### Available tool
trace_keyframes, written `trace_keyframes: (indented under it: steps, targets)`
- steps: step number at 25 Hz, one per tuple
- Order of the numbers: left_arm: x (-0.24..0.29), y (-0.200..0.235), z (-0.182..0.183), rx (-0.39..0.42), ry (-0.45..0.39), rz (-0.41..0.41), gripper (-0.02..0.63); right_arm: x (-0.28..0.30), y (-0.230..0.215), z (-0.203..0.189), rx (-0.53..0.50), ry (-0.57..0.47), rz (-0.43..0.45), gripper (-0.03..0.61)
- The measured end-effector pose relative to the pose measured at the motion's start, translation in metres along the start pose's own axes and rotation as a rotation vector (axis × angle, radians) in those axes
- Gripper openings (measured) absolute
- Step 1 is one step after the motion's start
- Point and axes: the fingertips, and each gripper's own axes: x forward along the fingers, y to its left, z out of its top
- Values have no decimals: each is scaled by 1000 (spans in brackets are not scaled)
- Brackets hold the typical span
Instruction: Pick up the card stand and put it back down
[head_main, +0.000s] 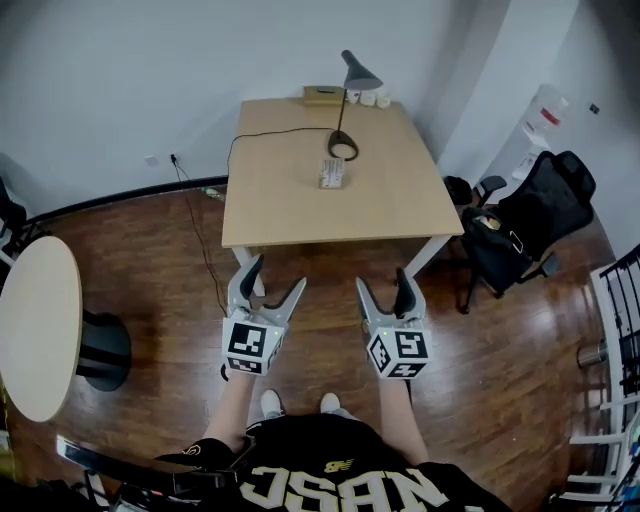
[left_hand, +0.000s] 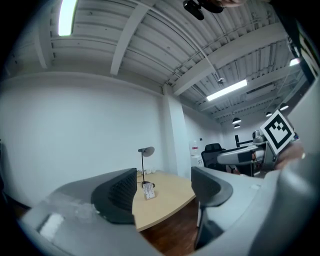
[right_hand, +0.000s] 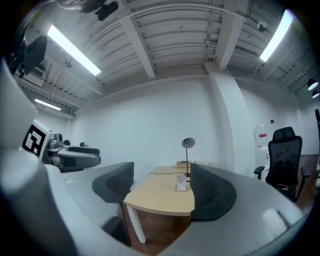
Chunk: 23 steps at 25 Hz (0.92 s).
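Observation:
The card stand (head_main: 331, 173) is a small white upright card holder near the middle of the wooden table (head_main: 290, 205), just in front of the lamp's base. It also shows far off in the left gripper view (left_hand: 148, 191) and the right gripper view (right_hand: 181, 184). My left gripper (head_main: 275, 275) and right gripper (head_main: 383, 280) hover side by side over the floor, short of the table's near edge, pointing at it. Both stand open with nothing between their jaws (left_hand: 164, 172) (right_hand: 161, 167).
A grey desk lamp (head_main: 347, 100) with a black cable, a flat box (head_main: 322, 95) and small white cups stand at the table's far end. A black office chair (head_main: 530, 220) is at the right, a round table (head_main: 35, 320) at the left, a water dispenser (head_main: 545, 115) by the wall.

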Motion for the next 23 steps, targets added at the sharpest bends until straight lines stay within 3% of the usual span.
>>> trace_keyframes:
  steps: [7,23]
  targets:
    - [-28,26,-3,-22,-15,30,351,13,46,8,-65,-5,48,350]
    - [-35,22,4,-34,-19,-8,342,7,51,10,-64,-2,18,333]
